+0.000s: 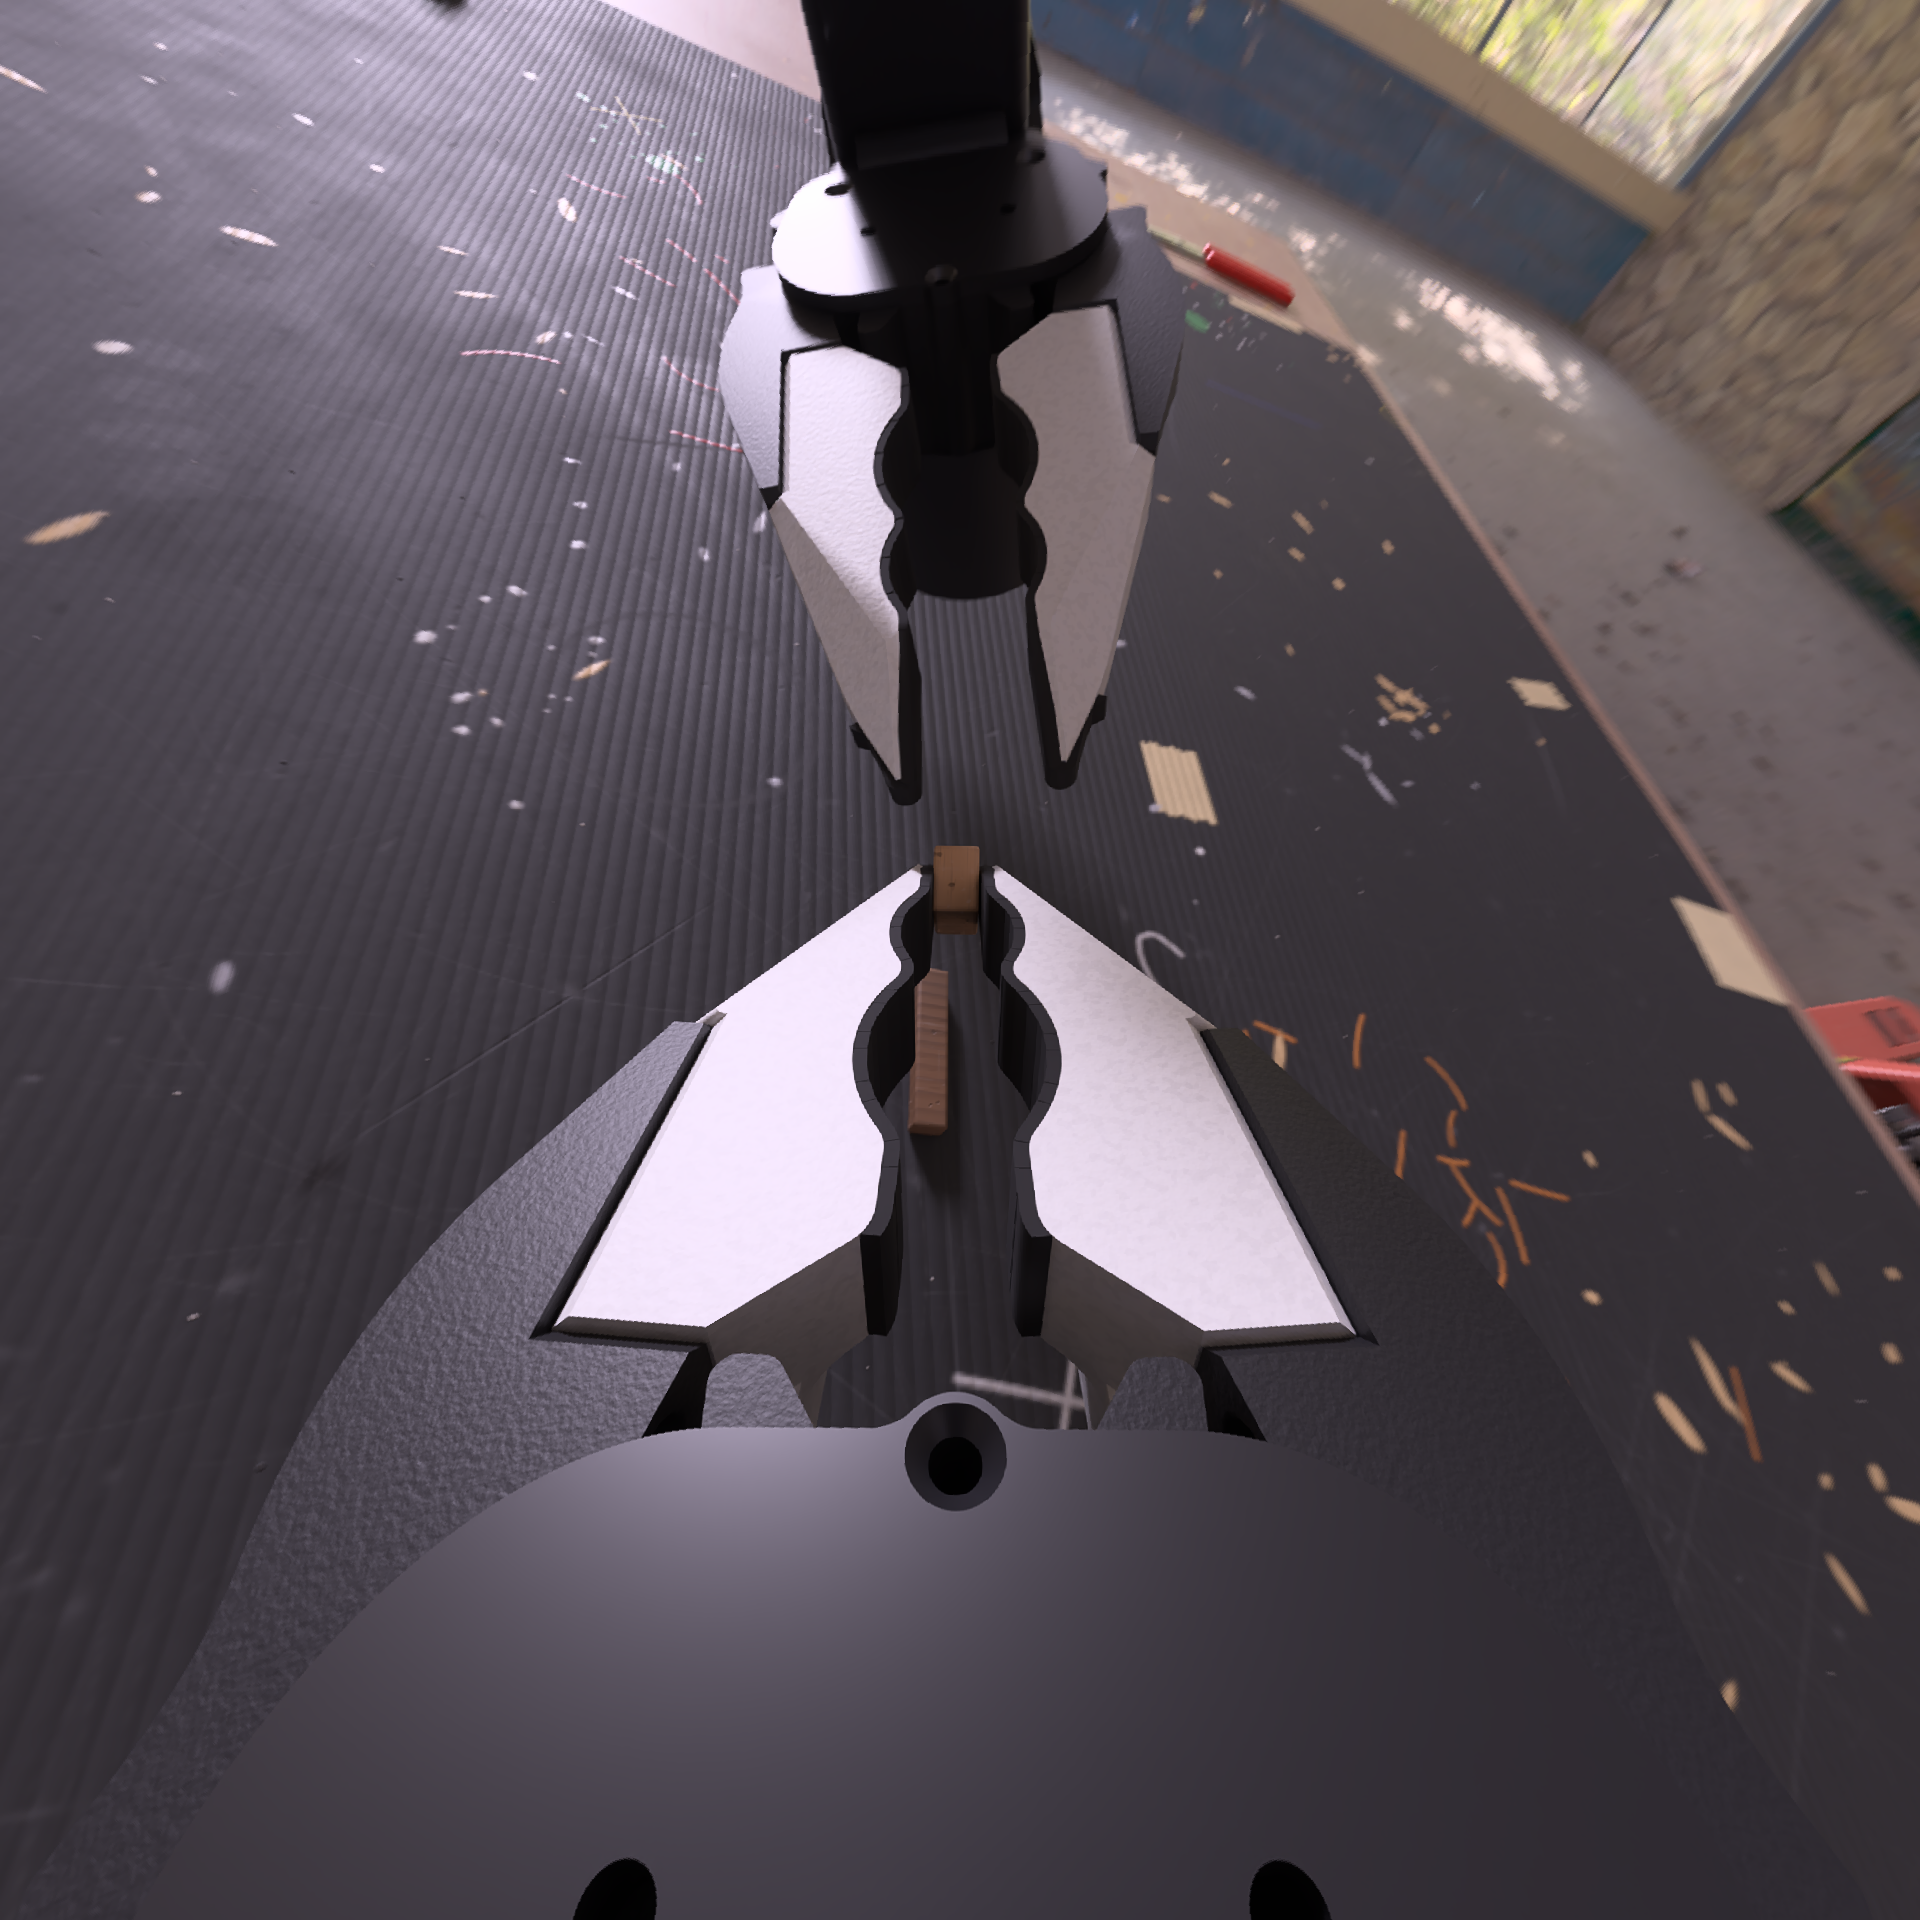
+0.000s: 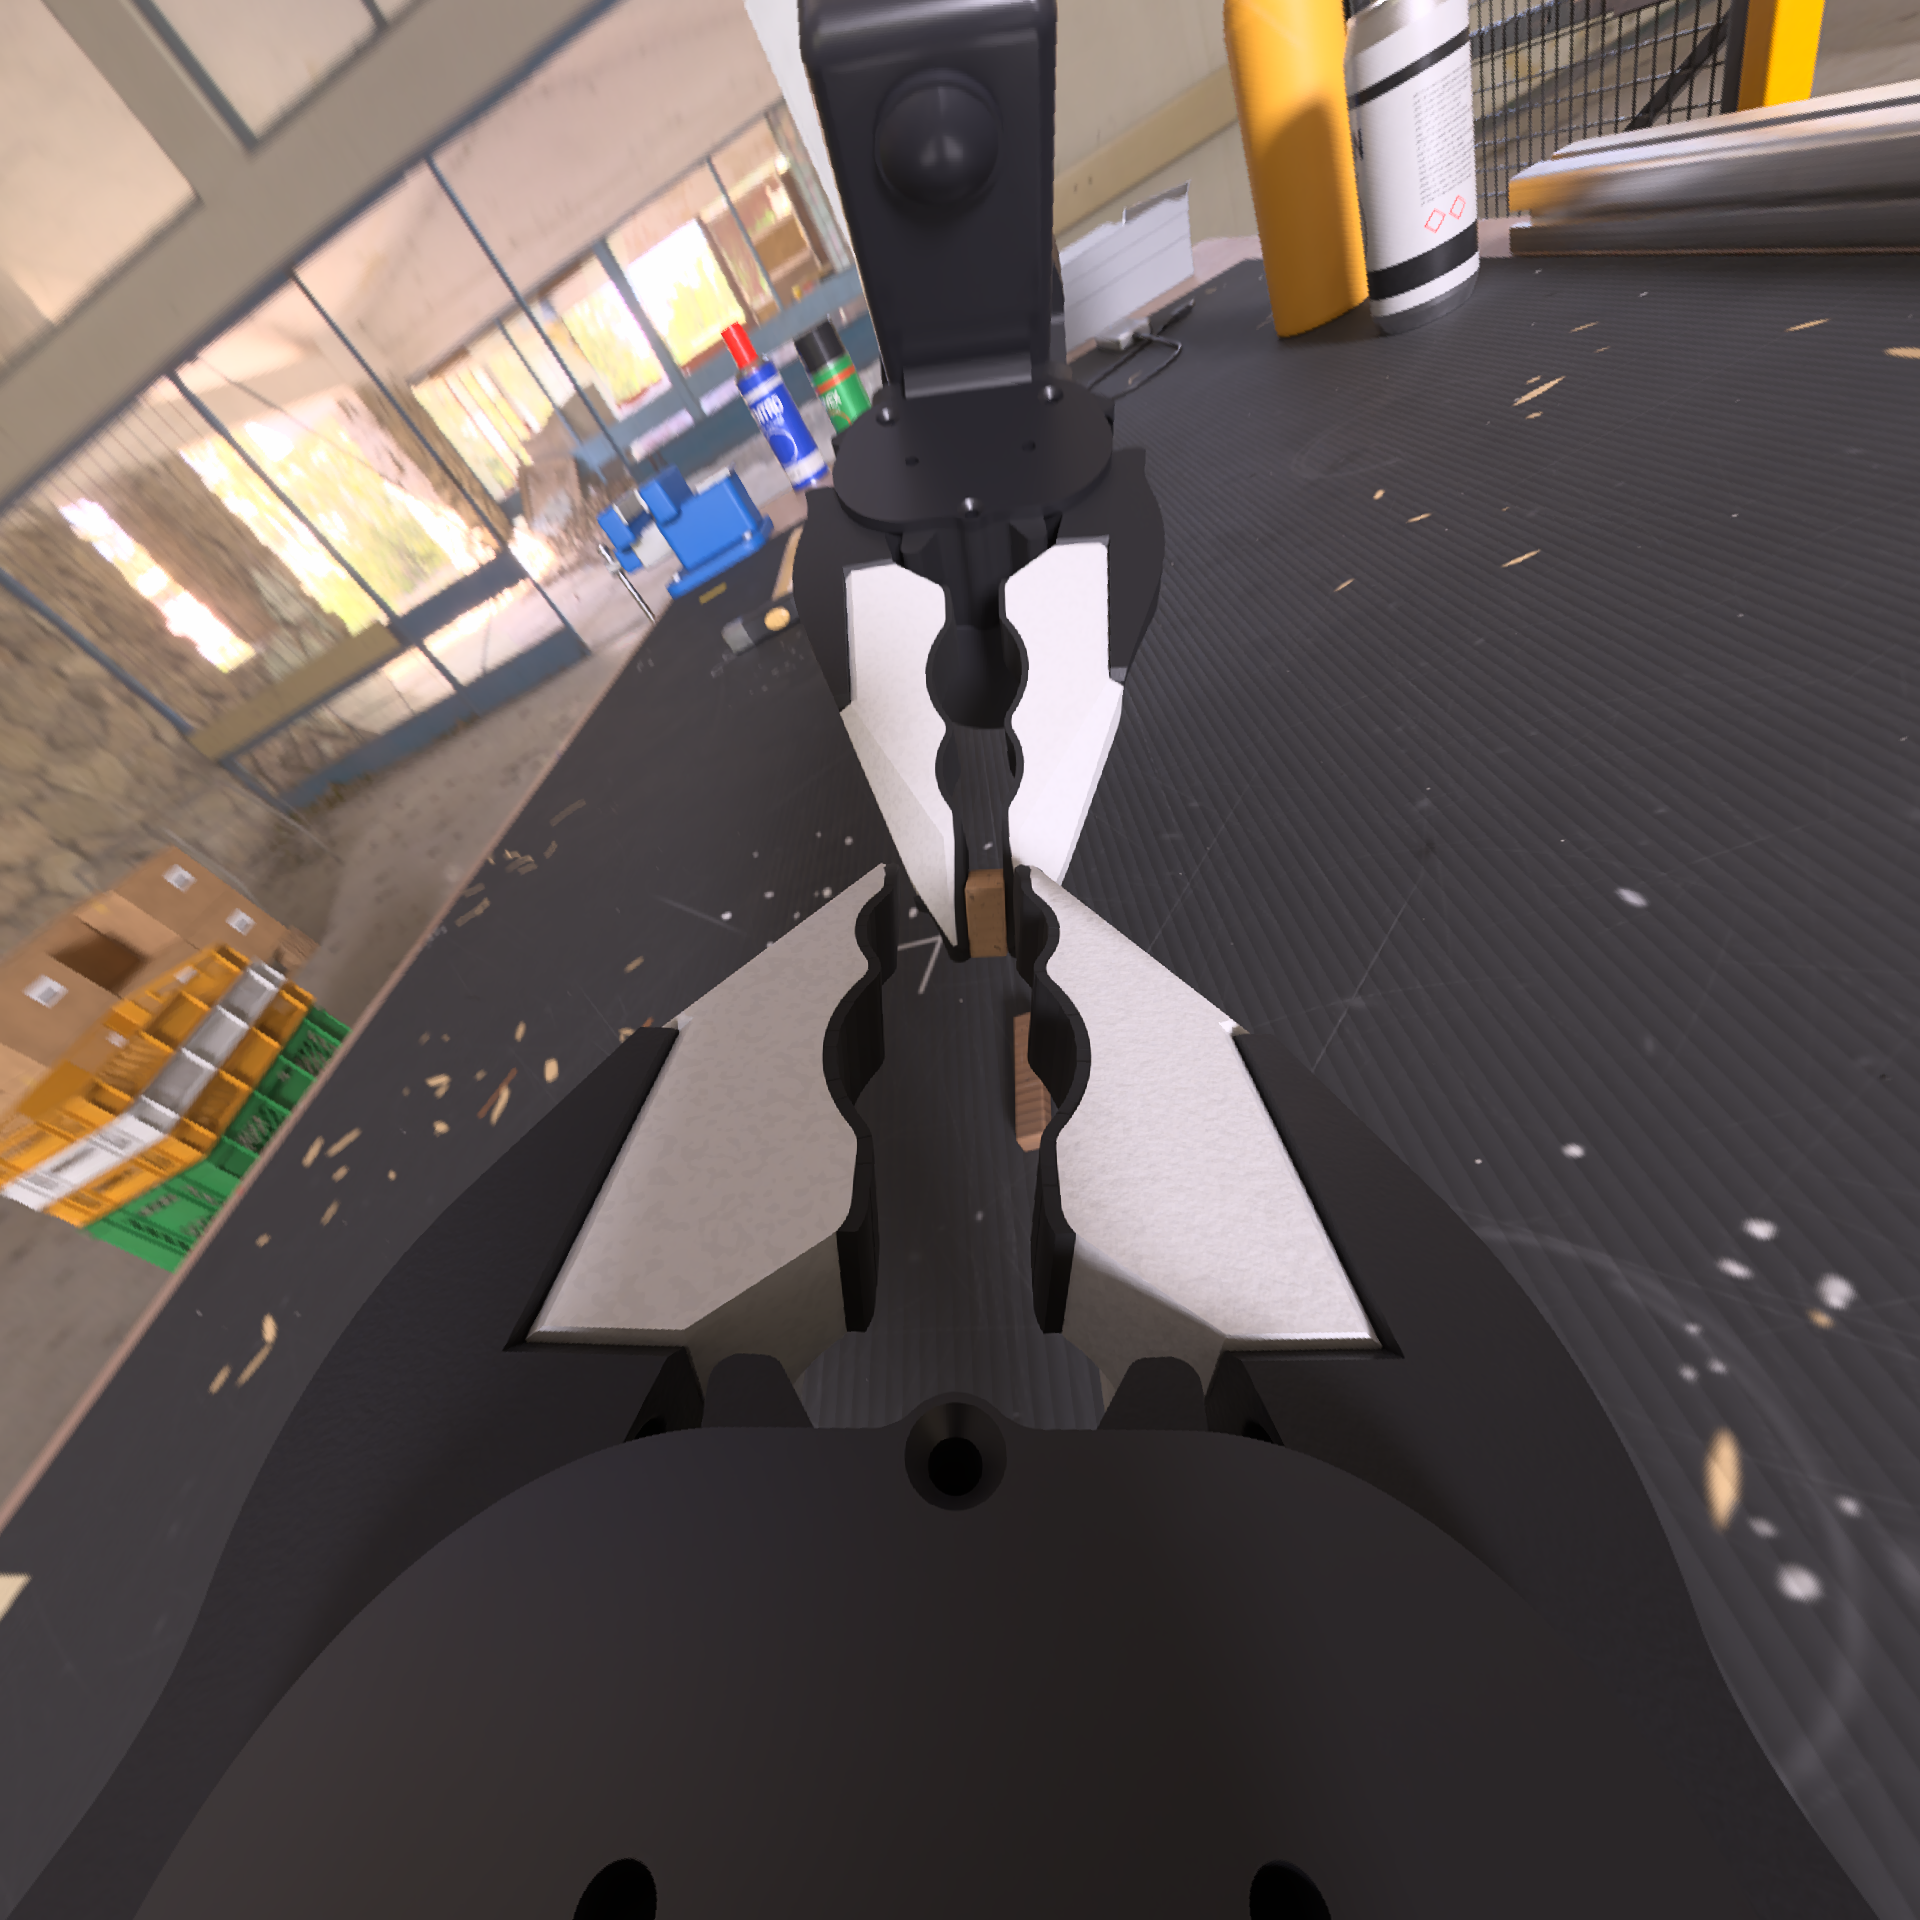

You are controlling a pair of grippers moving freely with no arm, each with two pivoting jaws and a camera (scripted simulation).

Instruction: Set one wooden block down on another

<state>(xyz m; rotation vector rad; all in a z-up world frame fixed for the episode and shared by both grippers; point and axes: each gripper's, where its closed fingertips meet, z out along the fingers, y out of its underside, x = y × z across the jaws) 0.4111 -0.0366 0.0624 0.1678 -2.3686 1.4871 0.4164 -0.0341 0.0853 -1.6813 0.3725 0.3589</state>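
My left gripper [image 1: 956, 873] is shut on a small wooden block [image 1: 957, 876] pinched at its fingertips, held a little above the dark ribbed mat [image 1: 416, 727]. A second, longer wooden block [image 1: 928, 1049] lies flat on the mat, seen through the gap between my left fingers. My right gripper [image 1: 982, 784] faces the left one, open and empty, its tips a short way beyond the held block. In the right wrist view my right gripper [image 2: 954, 883] is open; the left gripper [image 2: 977, 925] holds the small block [image 2: 985, 912] just past its tips. The flat block [image 2: 1027, 1081] is partly hidden by my right finger.
Wood chips litter the mat. A red stick [image 1: 1247, 272] and a red box [image 1: 1870, 1049] lie near the table's edge. A blue vise [image 2: 686, 530], spray cans [image 2: 779, 416], a yellow post [image 2: 1294, 166] and a white can [image 2: 1413, 156] stand farther off. Crates [image 2: 177, 1091] sit on the floor.
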